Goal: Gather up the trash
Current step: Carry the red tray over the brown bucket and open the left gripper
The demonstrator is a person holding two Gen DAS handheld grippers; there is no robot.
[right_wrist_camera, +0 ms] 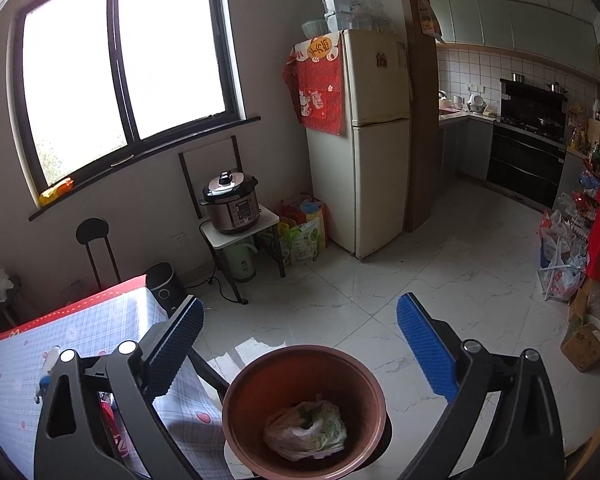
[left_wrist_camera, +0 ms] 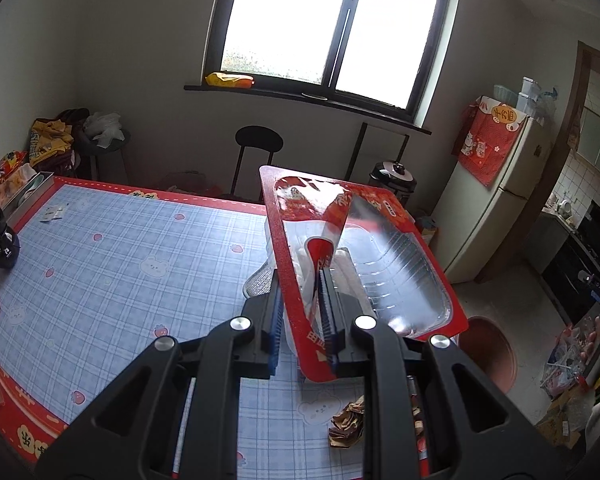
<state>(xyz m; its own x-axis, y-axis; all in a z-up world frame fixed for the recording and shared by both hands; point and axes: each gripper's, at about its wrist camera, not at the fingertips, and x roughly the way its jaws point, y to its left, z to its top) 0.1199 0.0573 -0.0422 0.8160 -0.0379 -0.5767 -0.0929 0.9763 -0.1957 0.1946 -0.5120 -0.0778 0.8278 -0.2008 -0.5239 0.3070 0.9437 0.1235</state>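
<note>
1. The left gripper (left_wrist_camera: 300,312) is clamped on a red food wrapper with a clear plastic tray (left_wrist_camera: 360,248), lifted above the table (left_wrist_camera: 112,264). Only the wrapper's lower edge sits between the pads, and most of it stands well past them. It looks light and floppy, so a quick swing could make it slip out or fold over.
2. The bin (right_wrist_camera: 304,400) stands on the floor just beside the table, already holding a bagged lump of rubbish (right_wrist_camera: 306,430). The wrapper looks long against the bin's mouth; let go off-centre, it could catch the rim and slide onto the floor.
3. The right gripper (right_wrist_camera: 300,344) hangs above the bin with jaws wide and nothing between them. If it stays there, the two grippers could knock together as the wrapper comes across.
4. Crumpled paper scraps (left_wrist_camera: 346,424) lie on the table near the bin-side edge. A dragging wrapper could sweep them off.
</note>
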